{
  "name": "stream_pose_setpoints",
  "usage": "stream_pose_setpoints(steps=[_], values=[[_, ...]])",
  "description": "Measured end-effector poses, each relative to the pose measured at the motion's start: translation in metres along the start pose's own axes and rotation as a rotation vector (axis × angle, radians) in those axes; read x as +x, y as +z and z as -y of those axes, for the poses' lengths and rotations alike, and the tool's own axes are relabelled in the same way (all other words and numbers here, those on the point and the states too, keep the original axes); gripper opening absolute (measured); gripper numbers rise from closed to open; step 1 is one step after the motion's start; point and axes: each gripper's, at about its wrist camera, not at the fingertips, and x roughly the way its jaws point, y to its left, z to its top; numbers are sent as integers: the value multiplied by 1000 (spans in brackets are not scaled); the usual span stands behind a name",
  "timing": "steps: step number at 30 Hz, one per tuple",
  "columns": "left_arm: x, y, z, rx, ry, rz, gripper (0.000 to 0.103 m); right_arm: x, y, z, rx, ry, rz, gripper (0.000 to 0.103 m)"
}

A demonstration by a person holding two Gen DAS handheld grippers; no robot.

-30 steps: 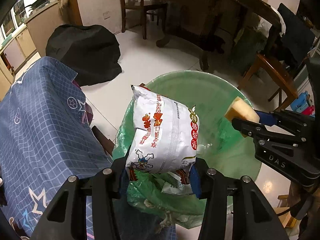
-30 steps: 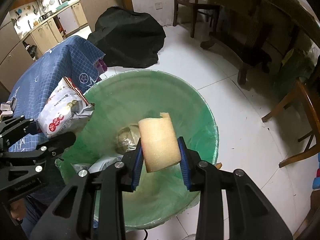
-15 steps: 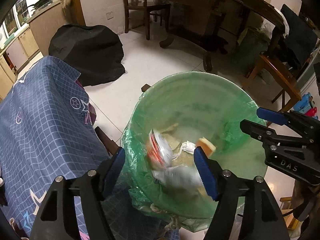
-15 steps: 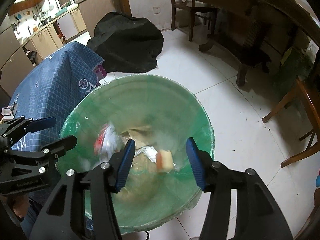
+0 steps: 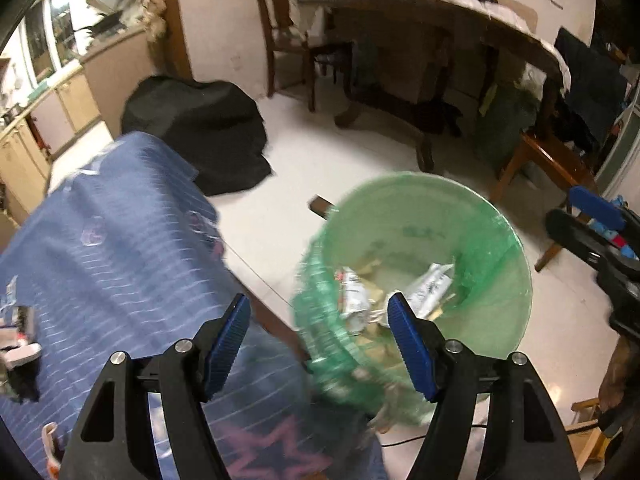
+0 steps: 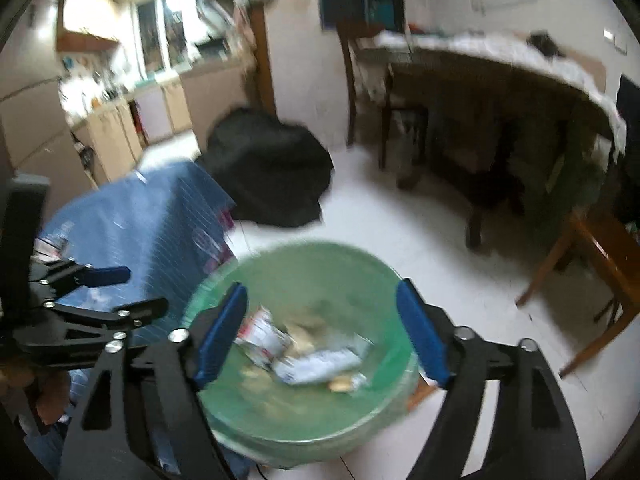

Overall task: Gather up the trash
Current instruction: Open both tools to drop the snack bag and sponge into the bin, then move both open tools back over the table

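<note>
You are holding both grippers spread wide and empty above the green-lined trash bin (image 5: 480,216), with nothing between the blue pads of either one. The left gripper (image 5: 320,332) is hanging over the bin's near rim and the edge of the blue patterned cloth (image 5: 120,248); the right gripper (image 6: 320,320) is hovering directly above the bin's mouth.

The trash is lying at the bottom of the bin: a white-and-red snack wrapper (image 5: 354,292), a second crumpled white packet (image 5: 430,286), and pale scraps among them that could be sponge or paper, though blur is making that hard to call. That part of the job is looking finished. What is left appears to be on the cloth-covered surface, where small white-and-red items (image 5: 20,340) are sitting near its left edge; they are smeared by motion and may be more litter.

Around you, a pale tiled floor (image 5: 320,160) is spreading out under a dark wooden dining table (image 5: 440,20) with chairs, a black heap (image 5: 200,128) of fabric or bag is slumping beside the cloth, and kitchen cabinets (image 6: 120,132) are lining the far wall.
</note>
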Motion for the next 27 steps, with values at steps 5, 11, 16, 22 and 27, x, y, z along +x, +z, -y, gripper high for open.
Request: stream_pose_setpoints(steps=[5, 11, 16, 22, 27], values=[[-55, -28, -54, -49, 45, 62, 72, -25, -6, -54, -33, 125, 85, 84], [-115, -67, -137, -133, 121, 107, 72, -15, -21, -132, -113, 312, 26, 85], [-170, -134, -233, -283, 207, 110, 72, -1, -39, -194, -175, 438, -43, 85], [-215, -240, -316, -428, 277, 65, 73, 5, -55, -269, -262, 549, -95, 85], [-241, -313, -353, -579, 286, 86, 73, -4, -63, -309, -299, 591, -107, 85]])
